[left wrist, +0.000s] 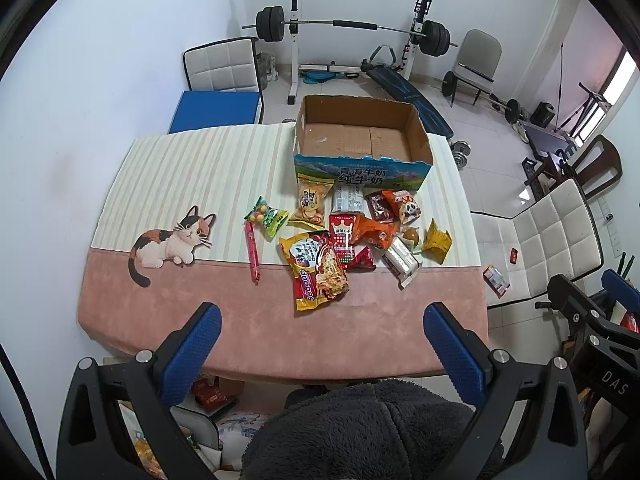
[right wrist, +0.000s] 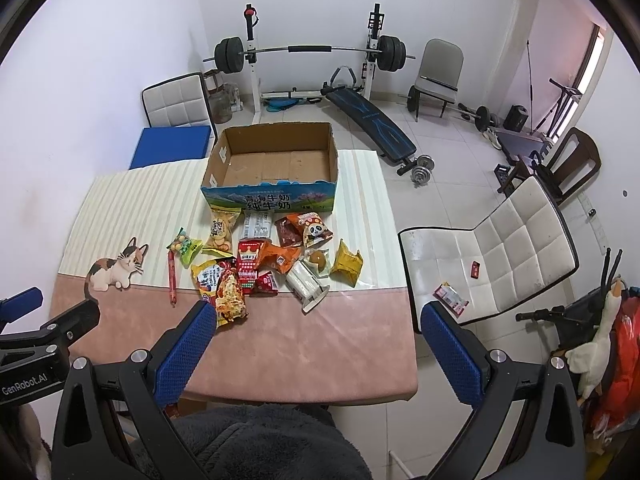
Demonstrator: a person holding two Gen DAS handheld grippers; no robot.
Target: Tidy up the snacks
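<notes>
An open, empty cardboard milk box (left wrist: 360,136) (right wrist: 276,164) stands at the far side of the table. In front of it lies a pile of snack packets (left wrist: 352,232) (right wrist: 276,260): a large yellow-red noodle bag (left wrist: 316,272) (right wrist: 222,292), a red sausage stick (left wrist: 253,252) (right wrist: 172,278), a green candy bag (left wrist: 266,216), a yellow packet (left wrist: 438,240) (right wrist: 347,266). My left gripper (left wrist: 322,328) is open and empty, held above the near table edge. My right gripper (right wrist: 316,324) is open and empty, also at the near edge.
The table has a pink and striped cloth (left wrist: 200,176) with a cat picture (left wrist: 172,240). A white chair (right wrist: 500,252) with small packets stands to the right, another chair (left wrist: 222,66) behind. Gym gear (left wrist: 352,36) fills the room's back.
</notes>
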